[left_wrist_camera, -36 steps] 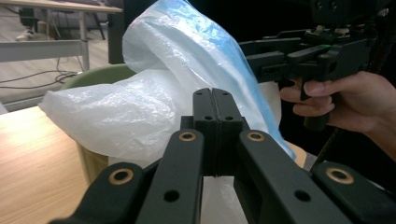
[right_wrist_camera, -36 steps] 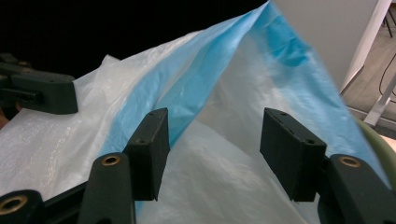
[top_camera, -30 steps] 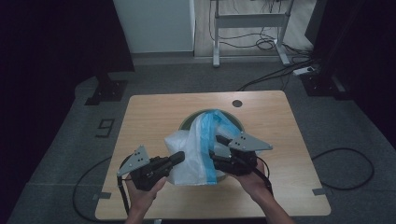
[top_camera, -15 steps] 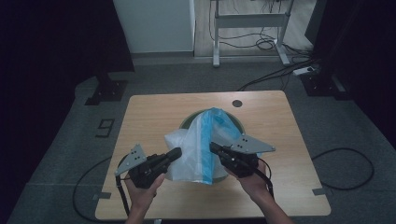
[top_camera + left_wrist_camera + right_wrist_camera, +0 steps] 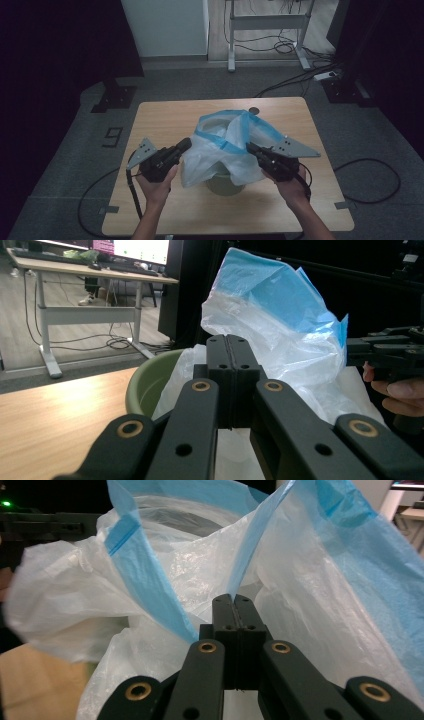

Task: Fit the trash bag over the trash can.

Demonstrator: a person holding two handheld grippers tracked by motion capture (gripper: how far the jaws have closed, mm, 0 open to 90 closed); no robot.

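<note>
1. A white plastic bag with a blue rim band [image 5: 227,145] is draped in and over a green bin [image 5: 223,182] that stands on the near middle of the wooden table [image 5: 165,120].
2. The left gripper [image 5: 184,145] is at the bag's left side; its jaws are pressed together, their tips at the film, though whether film is caught between them I cannot tell.
3. The right gripper [image 5: 250,148] is at the bag's right side; its jaws have just been closing and now meet, with bag film right at their tips.
4. The bag's mouth gapes upward between the two grippers, with blue edges raised on the far side.
5. Both hands come in from the near table edge.
</note>
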